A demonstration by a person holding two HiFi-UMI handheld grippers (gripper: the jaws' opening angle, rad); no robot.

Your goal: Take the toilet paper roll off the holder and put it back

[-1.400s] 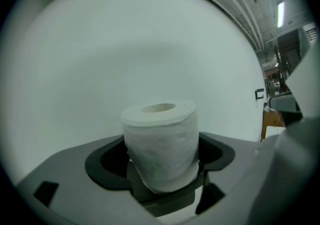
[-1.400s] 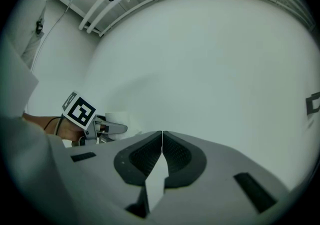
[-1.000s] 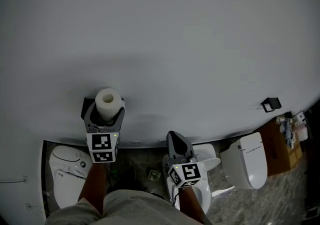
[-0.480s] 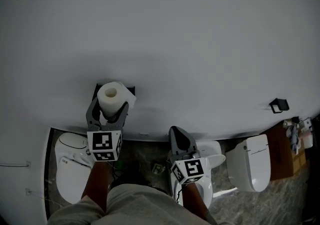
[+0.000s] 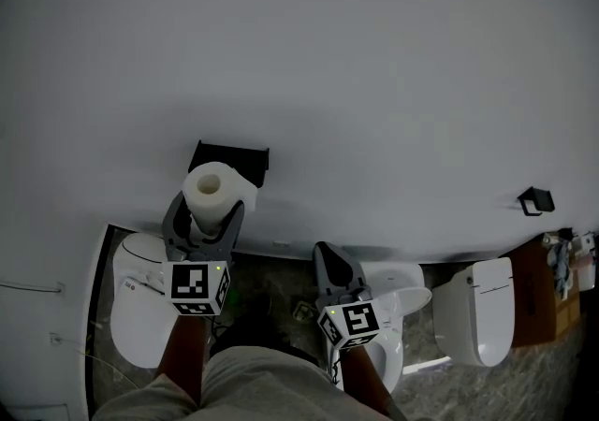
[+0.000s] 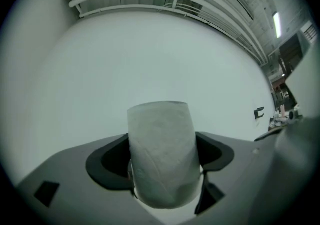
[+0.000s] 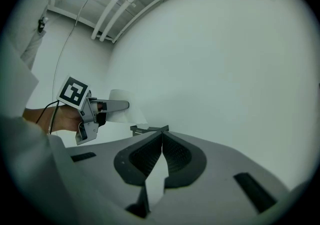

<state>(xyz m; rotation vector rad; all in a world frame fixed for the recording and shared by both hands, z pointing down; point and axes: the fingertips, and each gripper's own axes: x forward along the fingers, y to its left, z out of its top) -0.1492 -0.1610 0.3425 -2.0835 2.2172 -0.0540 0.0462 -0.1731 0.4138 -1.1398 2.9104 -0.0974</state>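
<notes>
1. One white toilet paper roll (image 5: 211, 191) is the only roll in sight. It sits between the two jaws of my left tool (image 5: 207, 213), which press on its sides and grip it.
2. The roll stands upright with its long axis vertical. Its open cardboard core faces up towards the head view, and a loose flap of paper hangs off its right side.
3. In the left gripper view the roll (image 6: 161, 144) fills the gap between the jaws and rises above them, in front of the plain white wall (image 6: 150, 54).
4. The roll is just in front of a black wall-mounted paper holder (image 5: 232, 158). I cannot tell whether the two touch. In the right gripper view that holder (image 7: 148, 129) shows just below and to the right of the roll.
5. I count two black holders. The second one (image 5: 536, 199) is well apart, far along the wall to the right.
6. My right tool (image 5: 328, 265) is level and holds nothing. Its jaws are closed together, tip against tip.
7. I count three white toilets along the foot of the wall: one below my left tool (image 5: 138, 293), one under my right tool (image 5: 393, 312) and one further right (image 5: 489, 307).
8. They stand on a dark mottled floor (image 5: 271, 302).
</notes>
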